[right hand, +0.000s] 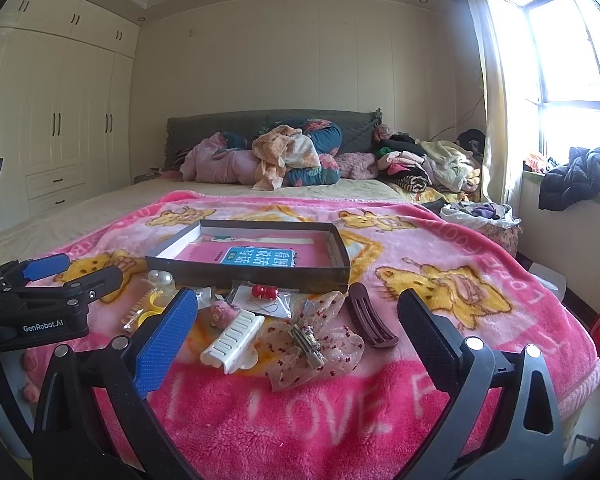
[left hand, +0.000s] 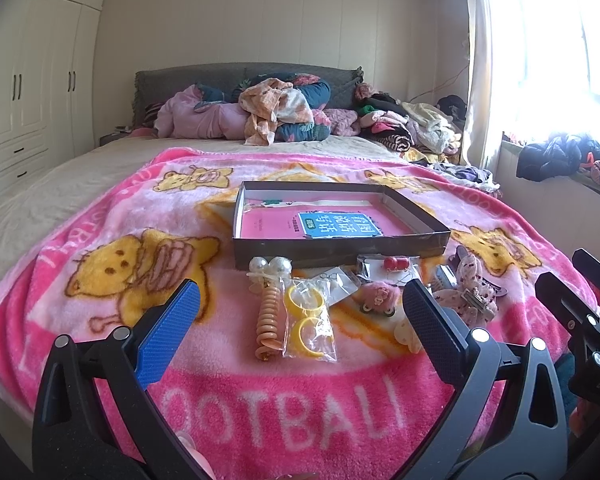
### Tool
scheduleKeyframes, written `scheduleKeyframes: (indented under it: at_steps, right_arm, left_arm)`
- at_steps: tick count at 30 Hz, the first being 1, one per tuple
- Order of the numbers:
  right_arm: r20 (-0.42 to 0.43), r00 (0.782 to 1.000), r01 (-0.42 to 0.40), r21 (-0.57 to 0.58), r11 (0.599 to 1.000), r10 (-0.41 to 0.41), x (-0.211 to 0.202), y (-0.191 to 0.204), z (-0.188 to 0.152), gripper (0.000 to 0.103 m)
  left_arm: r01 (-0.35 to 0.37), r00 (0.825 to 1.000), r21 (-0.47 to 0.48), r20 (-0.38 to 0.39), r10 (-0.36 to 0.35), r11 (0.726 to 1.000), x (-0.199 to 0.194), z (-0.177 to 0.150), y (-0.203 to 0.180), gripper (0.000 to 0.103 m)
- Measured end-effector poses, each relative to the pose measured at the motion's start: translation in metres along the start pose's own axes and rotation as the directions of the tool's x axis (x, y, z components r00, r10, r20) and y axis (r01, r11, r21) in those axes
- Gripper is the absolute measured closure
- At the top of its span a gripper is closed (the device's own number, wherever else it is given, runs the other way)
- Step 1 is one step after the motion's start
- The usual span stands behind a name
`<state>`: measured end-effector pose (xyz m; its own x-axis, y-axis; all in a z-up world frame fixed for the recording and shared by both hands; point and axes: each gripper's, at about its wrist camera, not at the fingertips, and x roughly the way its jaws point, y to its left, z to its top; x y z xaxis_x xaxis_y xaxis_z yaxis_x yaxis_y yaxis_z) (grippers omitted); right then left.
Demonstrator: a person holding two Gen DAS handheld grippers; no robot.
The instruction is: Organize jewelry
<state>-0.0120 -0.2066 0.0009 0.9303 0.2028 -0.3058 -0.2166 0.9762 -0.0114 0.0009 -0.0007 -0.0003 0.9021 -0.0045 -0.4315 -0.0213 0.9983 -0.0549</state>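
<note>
A shallow dark box (left hand: pixel 340 247) (right hand: pixel 260 274) with a pink book inside lies on the pink blanket. In front of it lie jewelry pieces: pearl earrings (left hand: pixel 270 266), an orange spiral tie (left hand: pixel 268 322), bagged yellow rings (left hand: pixel 308 322), red earrings on a card (left hand: pixel 394 264) (right hand: pixel 264 291), a pink fuzzy clip (left hand: pixel 378 294) (right hand: pixel 222 309), a white comb clip (right hand: pixel 233 336), a sheer bow clip (right hand: pixel 312 344) (left hand: pixel 466 294) and a brown clip (right hand: pixel 370 318). My left gripper (left hand: pixel 300 312) is open above the rings. My right gripper (right hand: pixel 296 322) is open above the bow clip.
The pink teddy blanket (left hand: pixel 300 412) (right hand: pixel 440 312) covers the foot of the bed. Piled bedding and clothes (left hand: pixel 276 114) lie by the headboard. A white wardrobe (left hand: pixel 32 92) stands left, a window sill with clothes (right hand: pixel 580 176) right.
</note>
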Motion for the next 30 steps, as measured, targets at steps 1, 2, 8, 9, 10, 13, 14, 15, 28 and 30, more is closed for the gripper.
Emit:
scheduleKeyframes:
  at_steps: [1,2,8,9,10,13,14,15,28,30]
  right_arm:
    - [0.000,1.000,0.000,0.000,1.000,0.000,0.0002,0.0000,0.0005,0.006]
    - [0.001,1.000,0.001,0.000,1.000,-0.001,-0.0001,-0.0001,0.0002,0.006]
    - [0.002,1.000,-0.001,0.000,1.000,0.001,-0.0003,-0.0001,0.0001,0.006]
    - [0.002,1.000,0.000,0.000,1.000,0.000,-0.0002,-0.0001,0.0004,0.006]
    - [0.003,1.000,0.000,0.001,1.000,0.000,-0.0005,-0.0002,0.0001,0.006]
    - [0.003,1.000,0.000,0.001,1.000,0.000,-0.0005,-0.0003,0.0004,0.006]
    - [0.003,1.000,-0.001,0.001,1.000,0.001,-0.0005,-0.0003,0.0003,0.006]
    - [0.003,1.000,-0.001,0.001,1.000,0.001,-0.0006,-0.0002,0.0001,0.006]
    - [0.001,1.000,-0.002,0.003,1.000,0.002,-0.0004,-0.0002,0.0016,0.006]
    - [0.002,1.000,-0.002,0.003,1.000,0.002,-0.0005,-0.0002,0.0014,0.006]
  left_arm:
    - [0.000,1.000,0.001,0.000,0.000,1.000,-0.0003,-0.0001,0.0002,0.010]
    - [0.000,1.000,0.001,0.001,0.000,1.000,0.0002,-0.0001,-0.0002,0.010]
    - [0.001,1.000,0.002,0.005,-0.001,1.000,-0.0045,0.0053,-0.0013,0.010]
    - [0.001,1.000,0.002,0.005,-0.001,1.000,-0.0045,0.0054,-0.0014,0.010]
    - [0.001,1.000,0.002,0.004,-0.002,1.000,-0.0042,0.0061,-0.0018,0.010]
    - [0.001,1.000,0.001,0.005,-0.001,1.000,-0.0046,0.0060,-0.0017,0.010]
    - [0.001,1.000,0.002,0.006,-0.001,1.000,-0.0049,0.0051,-0.0014,0.010]
    - [0.002,1.000,0.001,0.007,-0.002,1.000,-0.0050,0.0051,-0.0013,0.010]
    - [0.003,1.000,0.002,0.008,-0.003,1.000,-0.0055,0.0066,-0.0025,0.010]
    - [0.003,1.000,0.002,0.009,-0.003,1.000,-0.0056,0.0074,-0.0041,0.010]
